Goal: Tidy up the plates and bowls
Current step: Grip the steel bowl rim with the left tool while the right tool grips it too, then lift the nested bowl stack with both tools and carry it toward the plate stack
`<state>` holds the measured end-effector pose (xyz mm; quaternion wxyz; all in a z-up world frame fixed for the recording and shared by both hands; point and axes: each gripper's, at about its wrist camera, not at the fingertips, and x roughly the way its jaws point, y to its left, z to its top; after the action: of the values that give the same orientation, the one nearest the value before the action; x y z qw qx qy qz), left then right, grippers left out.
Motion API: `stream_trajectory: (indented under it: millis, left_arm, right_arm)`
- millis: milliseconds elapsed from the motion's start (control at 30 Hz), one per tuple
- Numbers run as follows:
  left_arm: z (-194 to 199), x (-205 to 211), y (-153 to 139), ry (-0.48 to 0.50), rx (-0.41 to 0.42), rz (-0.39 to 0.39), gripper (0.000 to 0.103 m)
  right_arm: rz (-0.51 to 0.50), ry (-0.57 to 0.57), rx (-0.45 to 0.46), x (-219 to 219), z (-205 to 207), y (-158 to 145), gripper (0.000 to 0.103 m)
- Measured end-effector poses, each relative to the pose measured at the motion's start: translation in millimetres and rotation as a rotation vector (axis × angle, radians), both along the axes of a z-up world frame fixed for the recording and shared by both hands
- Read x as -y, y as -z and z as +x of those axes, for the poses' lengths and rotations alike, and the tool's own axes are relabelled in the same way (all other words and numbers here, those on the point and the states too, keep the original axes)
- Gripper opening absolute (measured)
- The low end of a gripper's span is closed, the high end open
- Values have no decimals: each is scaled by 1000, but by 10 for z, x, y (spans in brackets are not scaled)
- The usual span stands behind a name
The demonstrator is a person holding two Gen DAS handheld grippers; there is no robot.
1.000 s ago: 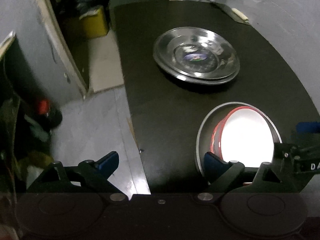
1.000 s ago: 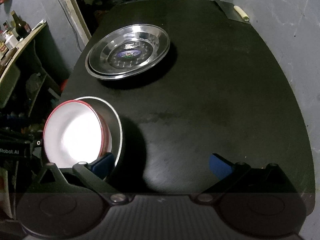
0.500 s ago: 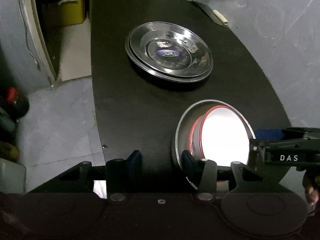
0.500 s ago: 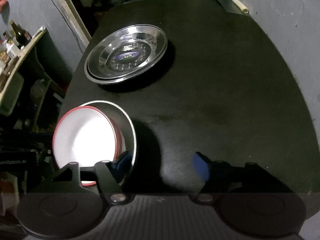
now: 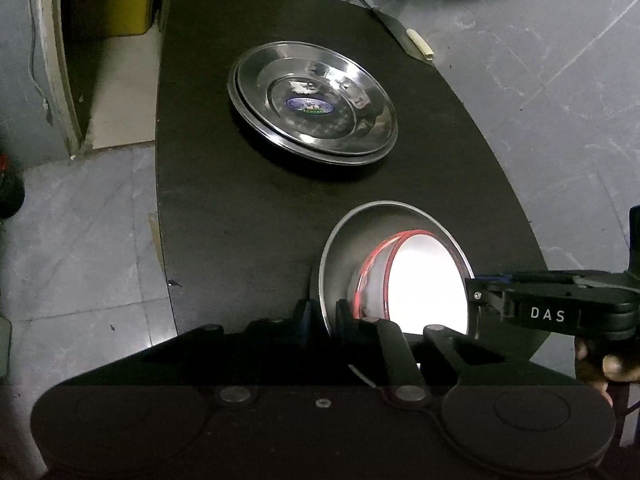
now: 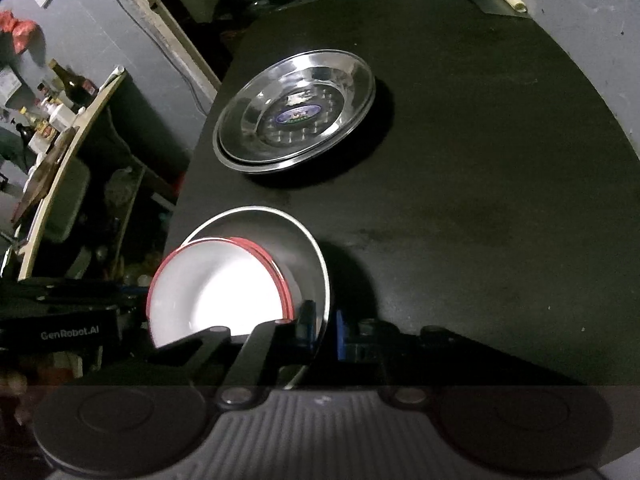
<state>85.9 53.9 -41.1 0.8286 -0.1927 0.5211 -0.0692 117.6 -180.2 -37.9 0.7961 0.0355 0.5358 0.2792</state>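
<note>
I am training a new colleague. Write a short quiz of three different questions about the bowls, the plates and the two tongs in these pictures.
1. True or false: the steel plates are stacked on the black table.
2. What sits inside the steel bowl? A) a spoon B) white bowls with red rims C) nothing
3. Which part of the steel bowl do the left tongs and the right tongs pinch?

Key
1. True.
2. B: the white bowls are nested in it.
3. Its rim, each on an opposite side, one finger inside and one outside. The left tongs are just closing on it.
</note>
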Motion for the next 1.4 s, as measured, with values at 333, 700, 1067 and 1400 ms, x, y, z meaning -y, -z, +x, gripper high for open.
stream_trajectory:
  millis: [333,700,1067,1400]
  left_arm:
    - [7,-50,27,-18,-9,-30,16]
    - [25,-31,22,-29,-19,-22,12]
    - [52,-68,28,-74,-66,-53,10]
    - [86,-80,-19,-81,-59,-53,9]
  right_arm:
    - [21,30,-30,48,2,44,13]
    - [50,49,-65,87,10,58,11]
    - [79,91,-126,131,53,75,11]
    - [101,111,-134,165,79,35,11]
